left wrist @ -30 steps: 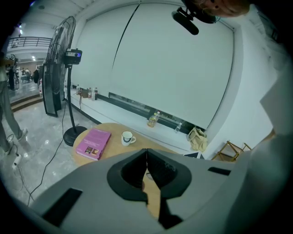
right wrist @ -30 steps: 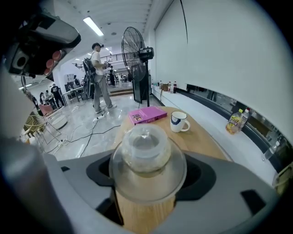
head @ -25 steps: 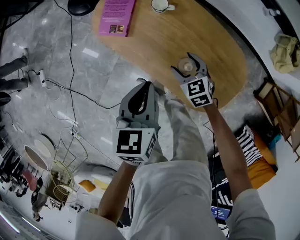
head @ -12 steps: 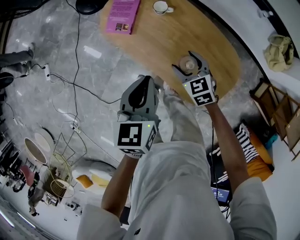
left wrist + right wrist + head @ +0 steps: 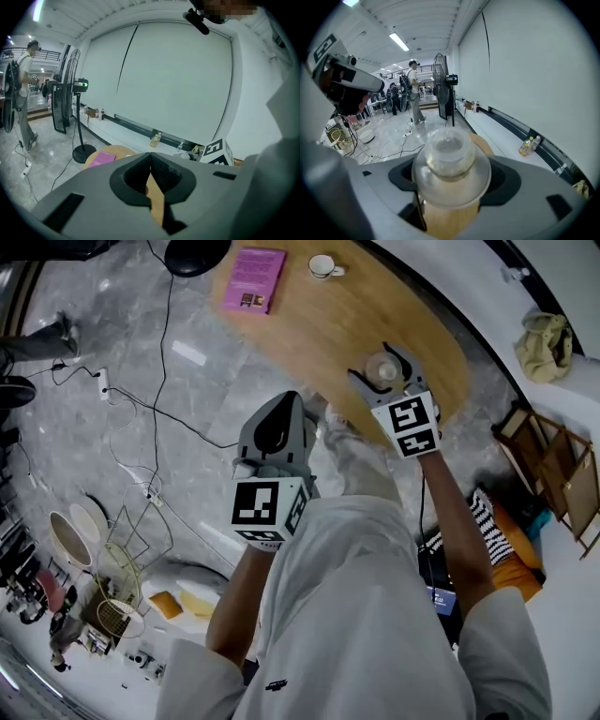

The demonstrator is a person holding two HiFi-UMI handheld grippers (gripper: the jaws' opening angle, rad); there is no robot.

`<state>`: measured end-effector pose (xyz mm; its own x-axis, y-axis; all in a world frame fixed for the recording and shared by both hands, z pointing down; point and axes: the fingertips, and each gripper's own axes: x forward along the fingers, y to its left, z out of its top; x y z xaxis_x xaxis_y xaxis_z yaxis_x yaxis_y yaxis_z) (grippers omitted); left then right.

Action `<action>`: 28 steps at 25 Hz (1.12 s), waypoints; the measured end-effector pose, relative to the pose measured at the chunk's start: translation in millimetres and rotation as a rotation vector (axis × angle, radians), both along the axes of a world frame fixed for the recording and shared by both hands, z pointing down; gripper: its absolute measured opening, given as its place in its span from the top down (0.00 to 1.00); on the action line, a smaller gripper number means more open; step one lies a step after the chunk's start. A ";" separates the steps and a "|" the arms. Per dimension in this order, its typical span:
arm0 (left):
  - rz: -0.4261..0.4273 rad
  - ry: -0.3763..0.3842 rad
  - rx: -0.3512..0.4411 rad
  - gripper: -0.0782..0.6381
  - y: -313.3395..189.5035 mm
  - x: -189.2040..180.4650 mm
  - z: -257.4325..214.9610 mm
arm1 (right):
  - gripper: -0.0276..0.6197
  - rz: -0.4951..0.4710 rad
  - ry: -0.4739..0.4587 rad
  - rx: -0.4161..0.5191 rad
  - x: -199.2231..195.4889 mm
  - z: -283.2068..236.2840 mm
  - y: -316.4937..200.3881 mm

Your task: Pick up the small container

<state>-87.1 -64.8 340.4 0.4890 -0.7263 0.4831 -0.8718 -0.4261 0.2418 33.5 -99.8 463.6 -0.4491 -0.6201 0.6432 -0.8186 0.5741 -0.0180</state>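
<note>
The small container (image 5: pixel 450 161) sits right between the jaws of the right gripper (image 5: pixel 382 367): clear, round, glassy-looking, a narrower domed top above a wide disc-like flange. The jaws stand wide apart, and their dark pads meet that flange on both sides, so the grip is on. Beneath it shows the light, fine-grained wood of the oval table (image 5: pixel 309 329); I can't tell whether the container touches the wood. The right gripper's marker cube (image 5: pixel 411 426) faces up, black squares on white. Over on the left, the left gripper (image 5: pixel 150 169) has its ribbed black pads pressed together with nothing between them, and its smooth grey shell hangs beside the table's edge. Farther along the tabletop lie a pink book (image 5: pixel 253 279) and a white cup (image 5: pixel 322 265), well apart from the container.
</note>
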 end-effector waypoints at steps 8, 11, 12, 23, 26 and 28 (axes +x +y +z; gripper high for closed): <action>0.001 0.009 0.074 0.86 7.7 -2.7 -48.2 | 0.43 0.011 -0.025 0.051 5.1 -77.4 13.1; -0.003 0.013 0.107 0.86 12.2 -4.9 -64.4 | 0.43 0.004 -0.021 0.076 6.1 -99.2 19.8; -0.006 0.015 0.115 0.86 13.9 -5.7 -69.1 | 0.43 0.003 -0.018 0.082 7.4 -105.7 22.6; -0.034 0.027 0.189 0.86 19.0 -18.6 -106.6 | 0.43 0.004 -0.009 0.121 23.5 -165.5 49.2; -0.040 0.029 0.204 0.86 16.1 -23.2 -115.2 | 0.43 0.020 -0.007 0.130 30.9 -178.4 52.9; -0.046 0.032 0.216 0.86 14.1 -26.4 -121.4 | 0.43 0.039 -0.009 0.135 37.5 -186.3 55.0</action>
<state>-113.5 -50.7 219.0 0.4655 -0.8331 0.2988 -0.8849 -0.4310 0.1768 71.0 -44.8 277.3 -0.4279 -0.7182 0.5487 -0.8407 0.5392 0.0501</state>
